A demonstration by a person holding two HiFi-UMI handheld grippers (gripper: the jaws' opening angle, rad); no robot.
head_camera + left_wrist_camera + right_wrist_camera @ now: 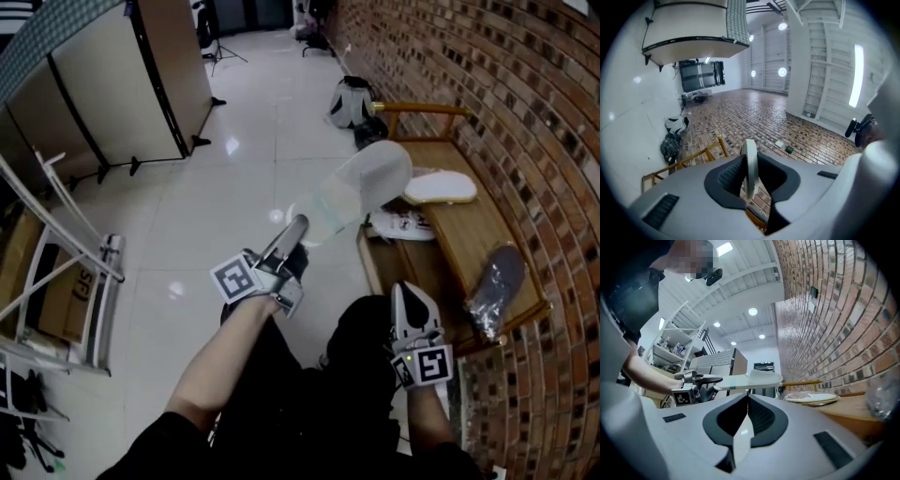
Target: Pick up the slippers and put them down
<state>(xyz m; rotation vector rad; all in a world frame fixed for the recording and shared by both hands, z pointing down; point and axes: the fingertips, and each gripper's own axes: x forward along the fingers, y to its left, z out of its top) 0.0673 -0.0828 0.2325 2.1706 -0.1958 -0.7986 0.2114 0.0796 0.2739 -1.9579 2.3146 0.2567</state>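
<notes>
In my left claw's (749,172) own view the slipper (750,149) shows only as a thin white edge, the rest hidden behind the claw's body. In the head view it is smeared. Print on the white packet (403,223) on the tabletop (469,239) is too small to read.

Lying on the wooden bench (469,239) by the brick wall (525,112): white slipper (441,187), printed wrapper (401,225), dark slipper (494,286) in clear bag.

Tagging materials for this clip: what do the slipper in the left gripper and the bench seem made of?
Slipper: probably thin foam or non-woven fabric, matte white, judging by its slim flat edge. Bench: wood, going by its brown boards and rail; slight sheen, perhaps varnished.
</notes>
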